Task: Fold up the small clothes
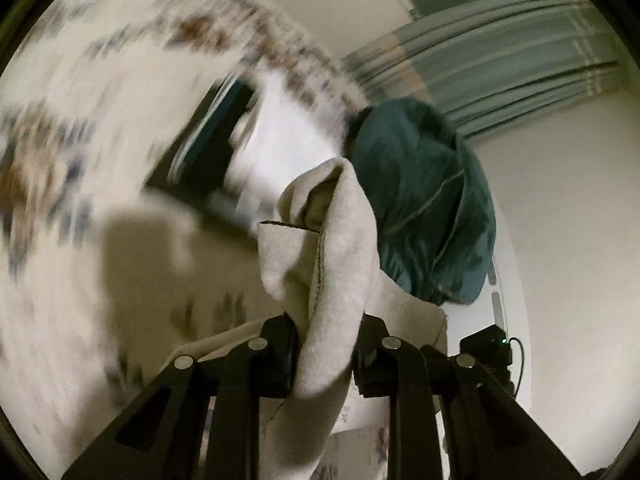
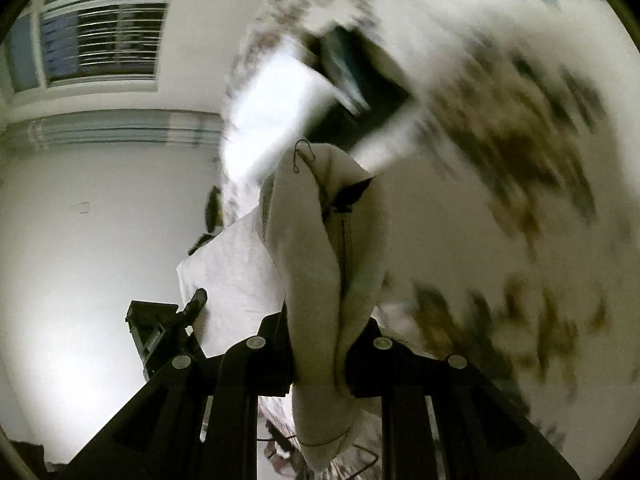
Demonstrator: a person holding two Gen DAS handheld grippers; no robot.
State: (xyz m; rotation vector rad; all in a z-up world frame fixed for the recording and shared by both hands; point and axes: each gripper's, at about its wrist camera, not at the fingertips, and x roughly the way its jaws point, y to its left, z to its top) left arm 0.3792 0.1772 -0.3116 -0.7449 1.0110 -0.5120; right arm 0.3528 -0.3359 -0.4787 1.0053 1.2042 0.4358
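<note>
My left gripper [image 1: 328, 354] is shut on a bunched fold of a beige garment [image 1: 320, 256], which sticks up between the black fingers [image 1: 280, 356]. My right gripper [image 2: 320, 356] is shut on another bunched part of the same beige garment [image 2: 316, 256], where a zipper and a dark tab show. Both grippers hold the cloth up above a flower-patterned bed cover [image 1: 80, 160], which is blurred by motion; it also shows in the right wrist view [image 2: 520, 160].
A dark green garment [image 1: 424, 200] lies on the bed beyond the left gripper. A dark rectangular object [image 1: 208, 148] lies on the cover. White walls, curtains [image 1: 520, 60] and a window [image 2: 104, 40] surround the bed. A black device [image 2: 160, 332] sits low on the left.
</note>
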